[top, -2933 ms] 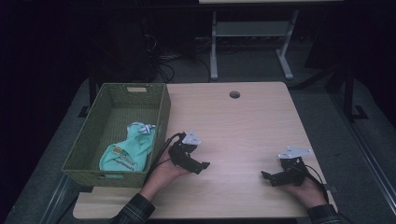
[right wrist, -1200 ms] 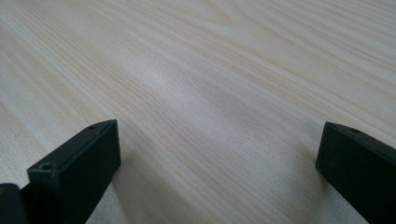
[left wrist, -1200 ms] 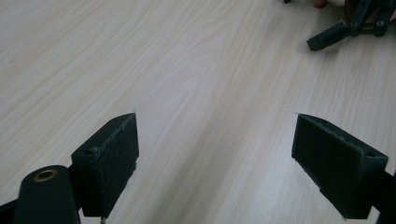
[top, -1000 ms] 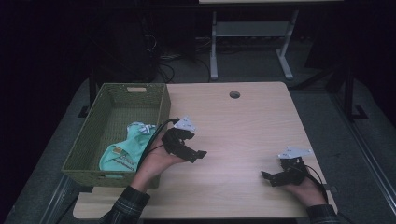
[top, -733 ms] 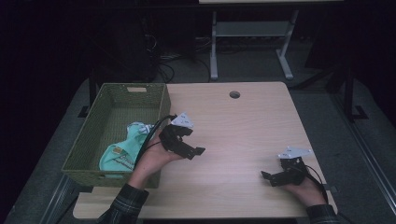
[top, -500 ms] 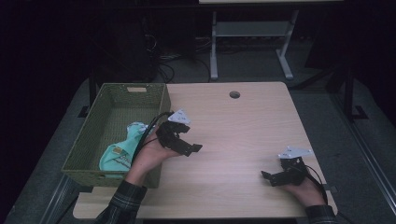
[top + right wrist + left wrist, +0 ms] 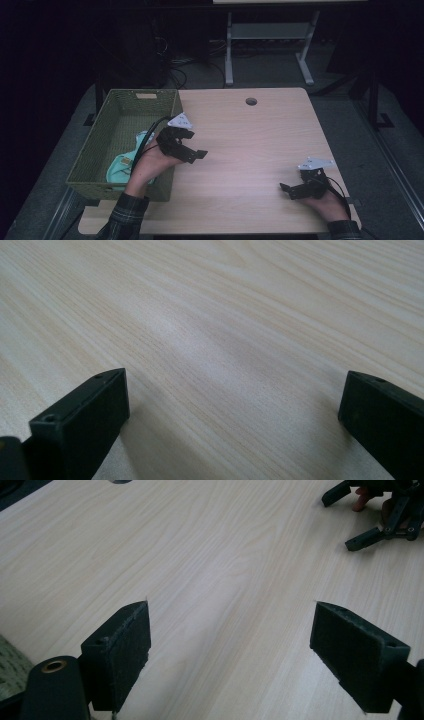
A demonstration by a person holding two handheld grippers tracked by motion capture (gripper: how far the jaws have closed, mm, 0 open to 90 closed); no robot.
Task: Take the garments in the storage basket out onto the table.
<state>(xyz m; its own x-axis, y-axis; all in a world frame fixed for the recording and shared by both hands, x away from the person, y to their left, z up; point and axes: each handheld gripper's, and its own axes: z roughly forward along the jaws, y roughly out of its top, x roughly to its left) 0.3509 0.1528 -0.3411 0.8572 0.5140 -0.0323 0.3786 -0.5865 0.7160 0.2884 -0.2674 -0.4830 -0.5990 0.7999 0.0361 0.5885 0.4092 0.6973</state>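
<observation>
A green woven basket (image 7: pixel 88 162) stands on the left part of the light wooden table (image 7: pixel 250 145). Mint-green socks (image 7: pixel 122 164) lie in its near half, partly hidden by the person's left hand. My left gripper (image 7: pixel 196 144) hovers just right of the basket's right wall, open, with bare wood between its jaws (image 7: pixel 235 645). My right gripper (image 7: pixel 289 191) rests low near the table's front right, open, nothing between its jaws (image 7: pixel 230 415). The left gripper view also catches the right gripper (image 7: pixel 380 515) far off at the top right.
A round cable hole (image 7: pixel 251 101) sits in the table near its far edge. Behind the table stands a metal desk frame (image 7: pixel 267 45) on dark floor. The table's front edge runs close under both forearms.
My left gripper has moved away from the person and slightly left, closer to the basket's right wall, staying open. The right gripper has not moved.
</observation>
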